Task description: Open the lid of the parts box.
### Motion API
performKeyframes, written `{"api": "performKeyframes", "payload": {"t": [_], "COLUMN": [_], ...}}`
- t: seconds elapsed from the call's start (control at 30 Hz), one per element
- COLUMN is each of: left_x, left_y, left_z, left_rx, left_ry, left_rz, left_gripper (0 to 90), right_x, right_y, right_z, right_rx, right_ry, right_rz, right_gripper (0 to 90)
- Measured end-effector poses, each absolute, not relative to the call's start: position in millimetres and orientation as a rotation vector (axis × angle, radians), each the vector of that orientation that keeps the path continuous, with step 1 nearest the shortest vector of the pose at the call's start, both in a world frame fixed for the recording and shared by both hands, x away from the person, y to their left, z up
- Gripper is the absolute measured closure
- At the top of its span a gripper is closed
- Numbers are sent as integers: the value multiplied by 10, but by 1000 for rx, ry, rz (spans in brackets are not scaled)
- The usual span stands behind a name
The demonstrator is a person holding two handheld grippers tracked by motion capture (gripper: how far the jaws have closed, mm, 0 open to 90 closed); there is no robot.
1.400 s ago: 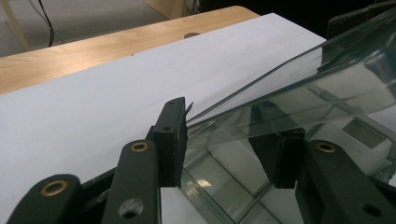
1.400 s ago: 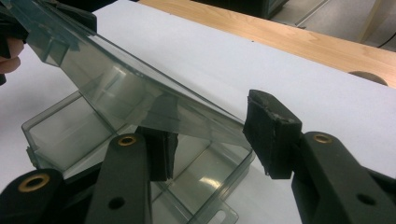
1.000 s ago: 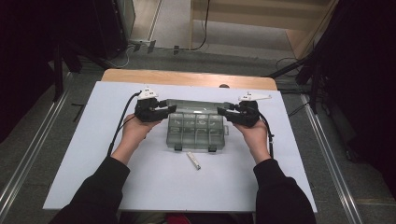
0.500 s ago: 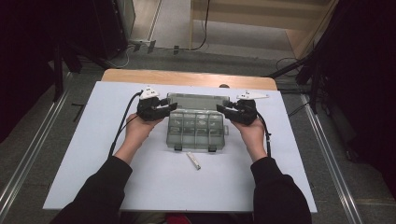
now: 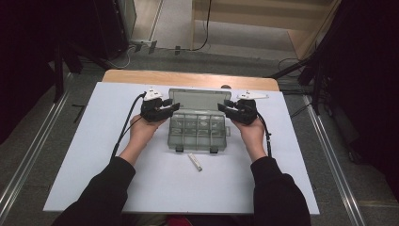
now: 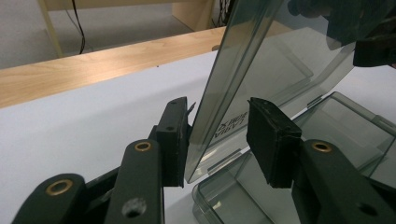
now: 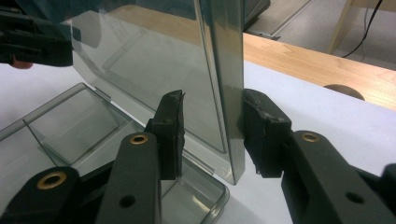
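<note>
Lid stands between both half-open grippers, left gripper and right gripper, neither clamping it.

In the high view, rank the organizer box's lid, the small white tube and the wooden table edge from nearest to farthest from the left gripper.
From the left gripper:
1. Lid of the clear organizer box: between the gripper's fingers, at its left edge.
2. Wooden table edge: beyond the white sheet, at the far side.
3. Small white tube: on the sheet on the person's side of the box.
</note>
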State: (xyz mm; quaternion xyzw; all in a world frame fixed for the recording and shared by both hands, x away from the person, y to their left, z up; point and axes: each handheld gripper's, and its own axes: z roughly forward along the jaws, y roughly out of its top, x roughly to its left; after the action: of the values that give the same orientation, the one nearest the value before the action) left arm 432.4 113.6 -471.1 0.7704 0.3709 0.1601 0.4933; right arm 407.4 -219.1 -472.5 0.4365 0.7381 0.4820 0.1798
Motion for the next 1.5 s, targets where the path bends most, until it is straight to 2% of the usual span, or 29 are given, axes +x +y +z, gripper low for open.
{"api": "performKeyframes", "payload": {"t": [0.43,1.5], "left_x": [4429,4575], "left_y": [1148,1016], "left_z": [-4731,-4872], "left_rx": [1815,1850], "left_ry": [966,1008], "left_rz": [350,365], "left_gripper": [579,577], "right_x": [4183,4322], "right_y": [-2177,-2150], "right_z": [-4775,-4929], "right_rx": [1266,1342], "right_ry": [2066,2053], "right_rz": [1362,1341], "right_gripper": [626,629]}}
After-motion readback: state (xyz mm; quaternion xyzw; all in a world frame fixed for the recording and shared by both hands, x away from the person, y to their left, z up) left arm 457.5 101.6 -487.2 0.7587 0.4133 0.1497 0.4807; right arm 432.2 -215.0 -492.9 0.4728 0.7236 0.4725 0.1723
